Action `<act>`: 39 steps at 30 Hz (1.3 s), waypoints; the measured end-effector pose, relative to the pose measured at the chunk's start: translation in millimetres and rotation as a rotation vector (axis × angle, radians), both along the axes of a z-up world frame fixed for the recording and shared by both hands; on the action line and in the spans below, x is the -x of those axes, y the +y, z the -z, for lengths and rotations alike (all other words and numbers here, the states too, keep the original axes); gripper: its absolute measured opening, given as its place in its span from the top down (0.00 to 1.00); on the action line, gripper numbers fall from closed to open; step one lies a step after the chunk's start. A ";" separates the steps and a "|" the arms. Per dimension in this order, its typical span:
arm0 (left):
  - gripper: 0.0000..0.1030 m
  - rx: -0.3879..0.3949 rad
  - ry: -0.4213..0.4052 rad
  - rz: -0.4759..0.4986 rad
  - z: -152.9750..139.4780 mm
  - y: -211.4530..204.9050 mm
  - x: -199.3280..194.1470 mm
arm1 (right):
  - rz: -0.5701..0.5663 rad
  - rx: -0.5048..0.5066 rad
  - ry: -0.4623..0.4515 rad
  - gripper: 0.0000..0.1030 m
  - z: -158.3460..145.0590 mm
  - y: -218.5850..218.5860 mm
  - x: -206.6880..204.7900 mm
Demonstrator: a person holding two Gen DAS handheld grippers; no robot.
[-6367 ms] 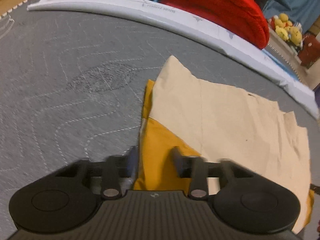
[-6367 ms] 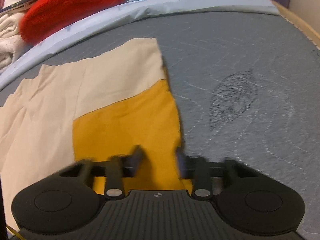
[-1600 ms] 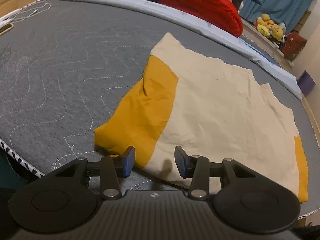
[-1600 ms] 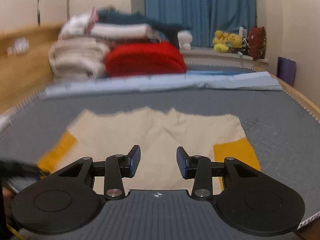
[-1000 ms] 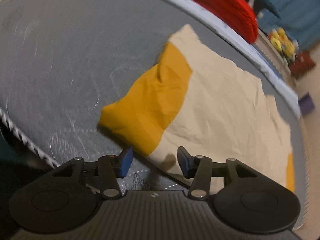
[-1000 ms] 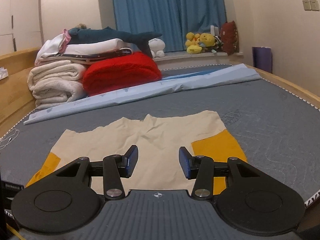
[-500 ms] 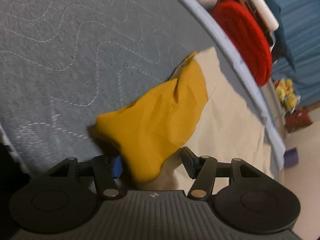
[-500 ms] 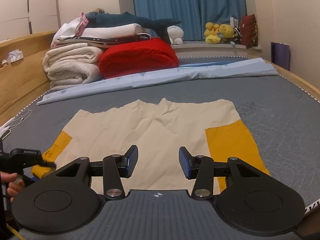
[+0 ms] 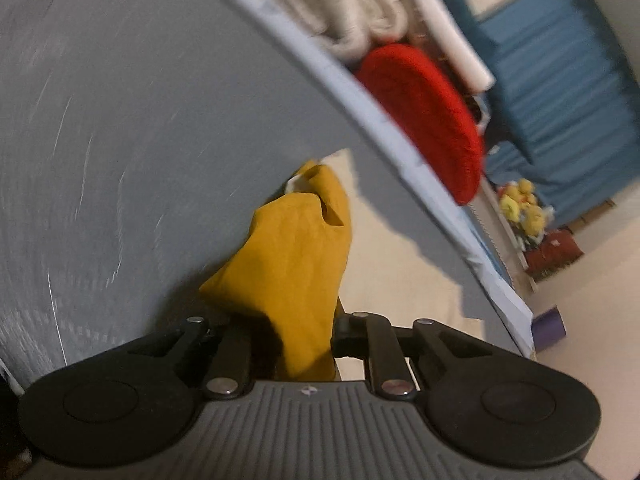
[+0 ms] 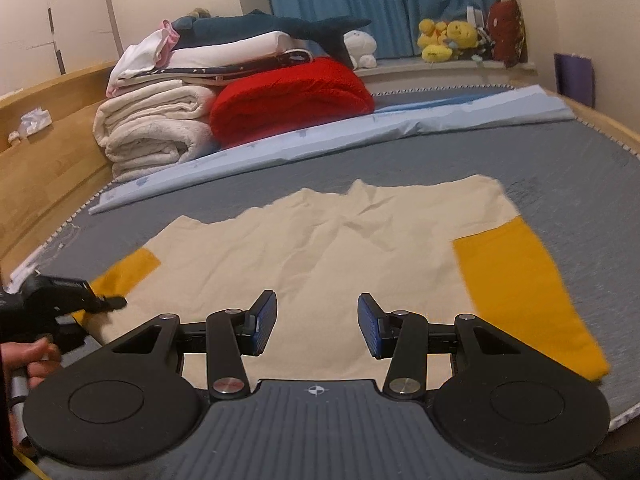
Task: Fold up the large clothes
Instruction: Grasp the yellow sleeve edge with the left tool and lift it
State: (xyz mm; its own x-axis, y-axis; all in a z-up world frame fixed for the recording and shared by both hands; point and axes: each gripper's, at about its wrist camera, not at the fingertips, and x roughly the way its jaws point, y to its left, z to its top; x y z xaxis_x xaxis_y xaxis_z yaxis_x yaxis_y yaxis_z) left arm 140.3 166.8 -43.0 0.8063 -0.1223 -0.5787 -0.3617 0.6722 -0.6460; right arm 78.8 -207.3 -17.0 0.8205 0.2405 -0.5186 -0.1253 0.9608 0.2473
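Fingers of the left gripper [image 9: 294, 326] have just been closing and now pinch the garment's [image 10: 340, 256] yellow sleeve [image 9: 296, 264] at the bed's [image 10: 580, 168] nine-o'clock edge, so folding can start, while the right gripper [image 10: 317, 324] hovers half-open, empty.

Left tongs [image 9: 294, 330]: a moment ago they stood open just short of the shirt's yellow sleeve [image 9: 296, 264]; their jaws have just been closing and now pinch that sleeve.
Yellow sleeve: it lay flat on the bed; now it is bunched and lifted into a peak at the left tongs.
Right tongs [image 10: 317, 325]: earlier low over the other yellow sleeve [image 10: 520, 292]; now raised, open, above the shirt's near edge.
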 end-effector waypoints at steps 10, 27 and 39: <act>0.83 -0.345 -0.011 0.207 -93.8 12.2 32.9 | -0.040 -0.289 0.247 0.79 48.5 60.2 -57.4; 0.82 -0.471 -0.017 0.202 -70.3 -6.1 44.5 | -0.040 -0.028 -0.141 0.88 -17.0 19.4 -10.8; 0.83 -0.684 -0.126 0.351 -115.2 -118.4 40.4 | 0.248 0.087 -0.378 0.69 -50.8 -177.3 10.6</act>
State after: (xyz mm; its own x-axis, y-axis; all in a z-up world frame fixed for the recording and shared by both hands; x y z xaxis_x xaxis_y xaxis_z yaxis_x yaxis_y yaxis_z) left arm 99.9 48.4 72.2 0.8513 -0.0314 -0.5238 -0.0054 0.9976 -0.0687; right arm 68.2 -384.6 33.8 0.9832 -0.0184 -0.1816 0.0453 0.9883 0.1453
